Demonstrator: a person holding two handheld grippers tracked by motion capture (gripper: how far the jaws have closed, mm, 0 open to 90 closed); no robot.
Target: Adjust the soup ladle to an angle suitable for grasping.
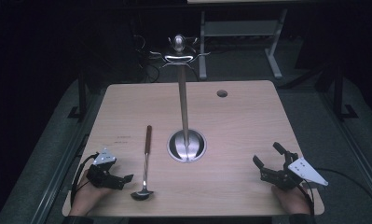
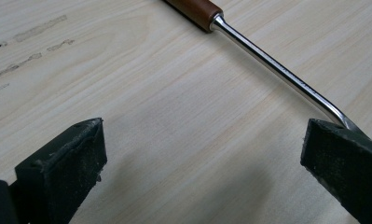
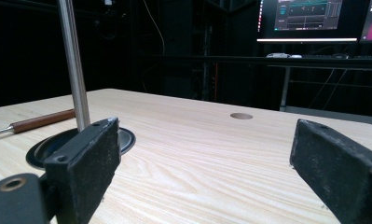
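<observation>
A brown-handled silver ladle (image 1: 145,163) is being shown on pale wood-grained table (image 1: 249,126), beside black grippers and a silver stand (image 1: 185,116).

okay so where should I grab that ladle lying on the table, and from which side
Probably take the ladle by its straight metal shaft, just below the brown wooden handle. It lies flat, bowl toward the person, so come down from above with the jaws across the shaft. The open left gripper is nearest, just left of the bowl. The bowl end is rounded and curved, a poorer hold.
</observation>
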